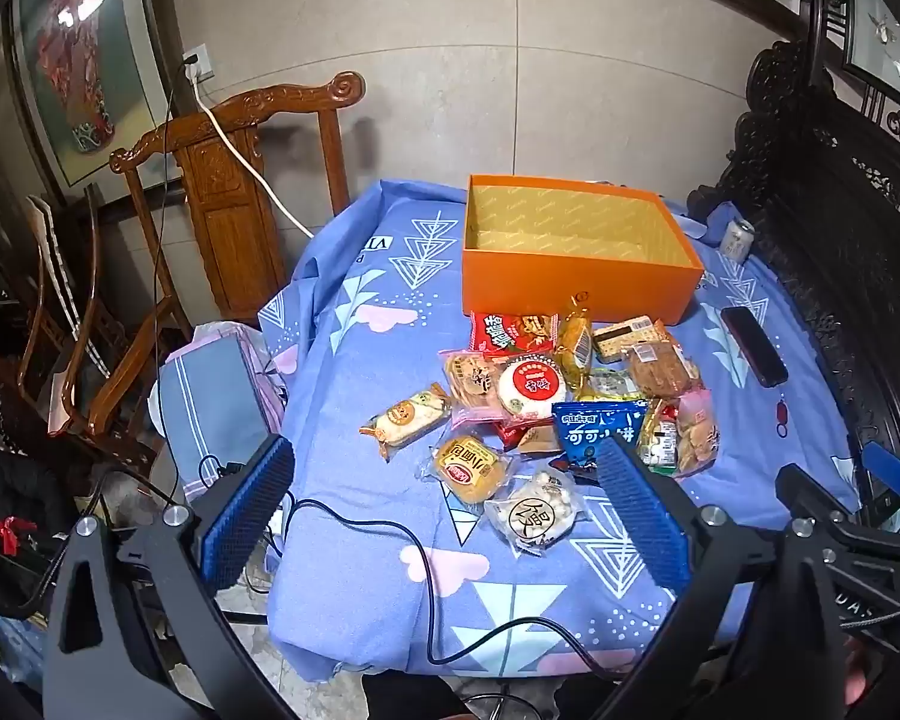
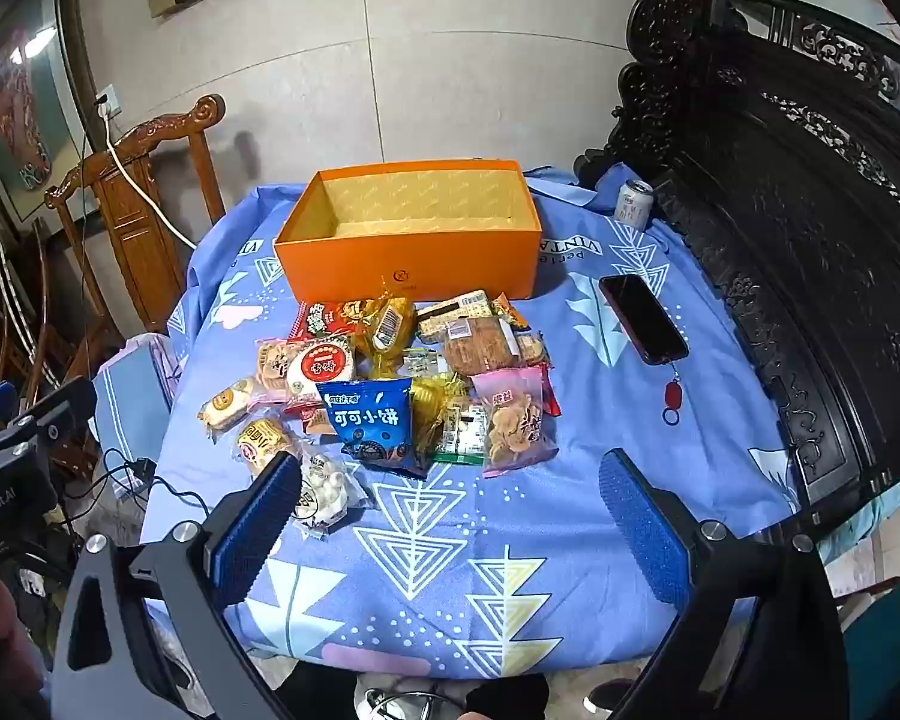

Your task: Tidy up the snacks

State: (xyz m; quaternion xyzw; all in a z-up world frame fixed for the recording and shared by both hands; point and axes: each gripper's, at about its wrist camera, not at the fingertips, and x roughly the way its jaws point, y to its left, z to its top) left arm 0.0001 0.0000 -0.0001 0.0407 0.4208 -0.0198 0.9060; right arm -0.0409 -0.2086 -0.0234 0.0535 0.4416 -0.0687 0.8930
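My left gripper [image 1: 444,510] and right gripper [image 2: 450,516] both hang with jaws spread wide, nothing between them, tilted down over the blue cloth [image 2: 570,480]. The snacks [image 2: 390,378] lie heaped mid-table, just in front of the open orange box [image 2: 408,267]. A phone [image 2: 642,318] rests right of the heap, a can [image 2: 633,204] beyond it.

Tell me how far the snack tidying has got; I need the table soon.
Nothing looks done: the orange box is empty inside. Nothing is in hand either; the left gripper and right gripper both hang open above the blue cloth. Left to do: the whole pile of snack packets in front of the box, probably to go inside it.
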